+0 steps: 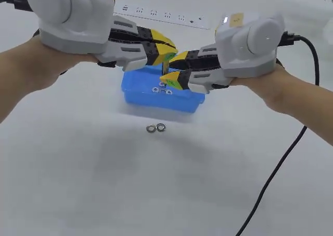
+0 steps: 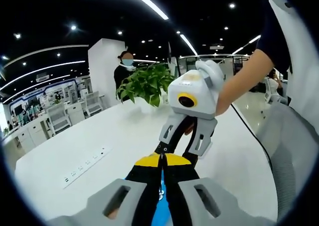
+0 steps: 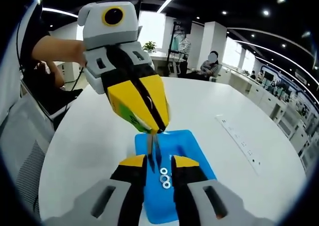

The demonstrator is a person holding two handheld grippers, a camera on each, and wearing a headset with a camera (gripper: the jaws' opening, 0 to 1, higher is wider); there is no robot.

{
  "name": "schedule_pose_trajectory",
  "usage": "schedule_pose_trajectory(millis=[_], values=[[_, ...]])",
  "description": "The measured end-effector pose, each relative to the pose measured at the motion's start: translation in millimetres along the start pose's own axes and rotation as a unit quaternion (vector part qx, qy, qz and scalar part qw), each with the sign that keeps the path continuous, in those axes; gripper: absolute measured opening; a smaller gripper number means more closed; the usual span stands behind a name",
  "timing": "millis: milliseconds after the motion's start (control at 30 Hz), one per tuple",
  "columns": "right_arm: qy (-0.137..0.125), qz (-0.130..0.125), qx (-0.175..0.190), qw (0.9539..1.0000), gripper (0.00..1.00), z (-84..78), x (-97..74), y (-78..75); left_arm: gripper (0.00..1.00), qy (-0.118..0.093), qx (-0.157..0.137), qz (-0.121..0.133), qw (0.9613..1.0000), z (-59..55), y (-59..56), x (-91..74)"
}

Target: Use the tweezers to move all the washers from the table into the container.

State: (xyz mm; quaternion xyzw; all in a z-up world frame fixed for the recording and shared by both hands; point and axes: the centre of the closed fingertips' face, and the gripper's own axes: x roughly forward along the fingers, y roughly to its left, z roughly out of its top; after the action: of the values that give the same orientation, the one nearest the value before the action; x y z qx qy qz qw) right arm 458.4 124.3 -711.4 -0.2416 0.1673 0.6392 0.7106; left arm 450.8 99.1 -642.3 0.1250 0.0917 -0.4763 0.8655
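Left tool [image 1: 169, 49] is clamped shut on tweezers [image 1: 164, 68], held upright w/ tips down over container [image 1: 136, 93]. Right tool [image 3: 160, 162] is part open, its jaws set either side of the tweezer legs; contact can't be told. Three washers [image 1: 162, 86] are seen inside the blue container, near its middle. Two loose washers [image 1: 161, 127] lie side by side on tabletop [image 1: 78, 184], just outside the container on the person's side. Tips would prob. need to be drawn toward the person & lowered; both tools are abt equally near.
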Motion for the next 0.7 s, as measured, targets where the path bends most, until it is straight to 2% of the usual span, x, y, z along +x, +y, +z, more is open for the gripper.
schedule_pose_trajectory(millis=[133,300,367,433,533,600,700], values=[[0.02,-0.02,-0.006,0.9996,0.3,-7.6,-8.3,-1.4,0.04,-0.007,-0.005,0.007,0.9999,8.3,-0.5,-5.3],[0.023,-0.043,0.008,0.9988,0.39,-13.3,-23.0,0.9,0.04,-0.001,-0.003,0.013,0.9999,5.3,0.2,-12.3],[0.022,-0.069,-0.013,0.9973,0.42,-11.7,-29.4,-1.4,0.04,-0.007,-0.01,0.017,0.9998,8.4,-1.2,-15.6],[0.018,-0.069,-0.006,0.9974,0.44,-10.4,-32.7,4.3,0.04,-0.013,-0.013,0.023,0.9996,11.8,-2.9,-18.6],[0.008,-0.077,0.0,0.997,0.51,-8.5,-38.4,10.5,0.04,-0.011,-0.013,0.027,0.9995,13.5,-8.2,-23.1],[0.011,-0.085,-0.008,0.9963,0.51,-11.7,-42.6,14.4,0.04,-0.01,-0.012,0.028,0.9995,16.2,-12.8,-27.4],[0.008,-0.092,0.011,0.9957,0.54,-19.9,-50.5,21.5,0.04,-0.016,-0.016,0.034,0.9992,17.5,-13.3,-31.9]])
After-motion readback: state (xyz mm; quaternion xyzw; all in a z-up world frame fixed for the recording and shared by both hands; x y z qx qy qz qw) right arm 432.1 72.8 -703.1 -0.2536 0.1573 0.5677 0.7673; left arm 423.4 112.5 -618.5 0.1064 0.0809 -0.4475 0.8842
